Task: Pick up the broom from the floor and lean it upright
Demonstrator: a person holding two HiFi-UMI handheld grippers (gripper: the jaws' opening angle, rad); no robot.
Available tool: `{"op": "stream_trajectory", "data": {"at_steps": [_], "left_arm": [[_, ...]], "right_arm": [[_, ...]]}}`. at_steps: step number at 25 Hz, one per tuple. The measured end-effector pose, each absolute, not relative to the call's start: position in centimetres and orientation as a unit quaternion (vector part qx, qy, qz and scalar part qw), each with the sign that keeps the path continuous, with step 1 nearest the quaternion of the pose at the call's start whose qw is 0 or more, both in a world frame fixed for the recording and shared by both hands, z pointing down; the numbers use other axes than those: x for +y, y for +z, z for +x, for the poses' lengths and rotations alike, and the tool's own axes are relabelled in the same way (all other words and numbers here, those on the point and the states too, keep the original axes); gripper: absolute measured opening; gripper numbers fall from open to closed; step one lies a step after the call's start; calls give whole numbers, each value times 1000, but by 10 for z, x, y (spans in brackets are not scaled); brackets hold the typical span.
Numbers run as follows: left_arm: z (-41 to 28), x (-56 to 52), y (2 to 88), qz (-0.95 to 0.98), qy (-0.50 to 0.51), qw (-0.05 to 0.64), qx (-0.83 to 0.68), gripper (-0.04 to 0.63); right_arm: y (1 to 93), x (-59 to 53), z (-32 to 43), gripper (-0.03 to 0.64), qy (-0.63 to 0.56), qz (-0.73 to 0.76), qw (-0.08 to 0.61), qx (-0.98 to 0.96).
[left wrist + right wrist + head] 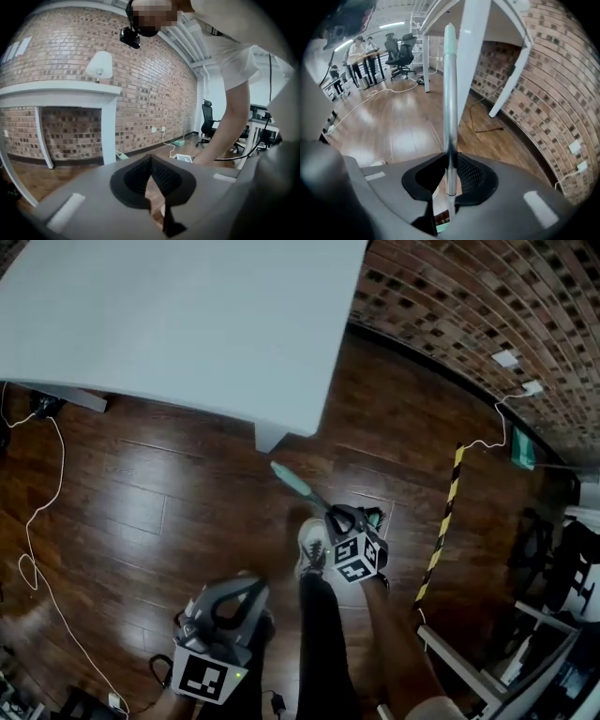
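Observation:
The broom's silver handle (450, 93) with its pale green end runs straight up between the jaws of my right gripper (451, 154), which is shut on it. In the head view the handle (298, 486) slants up-left from the right gripper (335, 518) toward the white table's leg (270, 435). A bit of teal (375, 518) shows just behind the gripper; I cannot tell whether it is the broom head. My left gripper (246, 589) is lower left, apart from the broom. Its tips (151, 158) meet with nothing between them.
A white table (187, 324) fills the upper left, with a brick wall (469, 306) behind it. A yellow-black striped strip (445, 521) and a white cable (42, 521) lie on the wooden floor. My shoe (311, 545) is beside the right gripper. Office chairs (401, 51) stand far off.

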State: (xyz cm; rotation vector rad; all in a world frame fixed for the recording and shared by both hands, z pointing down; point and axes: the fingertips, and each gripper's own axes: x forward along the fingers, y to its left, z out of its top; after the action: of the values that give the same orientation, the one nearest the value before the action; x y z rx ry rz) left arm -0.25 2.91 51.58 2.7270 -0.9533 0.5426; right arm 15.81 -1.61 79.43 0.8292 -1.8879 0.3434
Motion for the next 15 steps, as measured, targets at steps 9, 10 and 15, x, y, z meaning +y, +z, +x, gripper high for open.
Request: {"op": "stream_trajectory", "data": {"at_steps": [9, 10, 15], "left_arm": [[60, -23, 472, 916, 190, 102, -338, 0], [64, -30, 467, 915, 192, 100, -340, 0], [81, -64, 452, 910, 195, 89, -354, 0]], "right_arm": [[714, -88, 245, 94, 190, 429, 433, -770], [708, -100, 247, 94, 188, 428, 430, -772], [684, -174, 239, 94, 168, 419, 418, -789]]}}
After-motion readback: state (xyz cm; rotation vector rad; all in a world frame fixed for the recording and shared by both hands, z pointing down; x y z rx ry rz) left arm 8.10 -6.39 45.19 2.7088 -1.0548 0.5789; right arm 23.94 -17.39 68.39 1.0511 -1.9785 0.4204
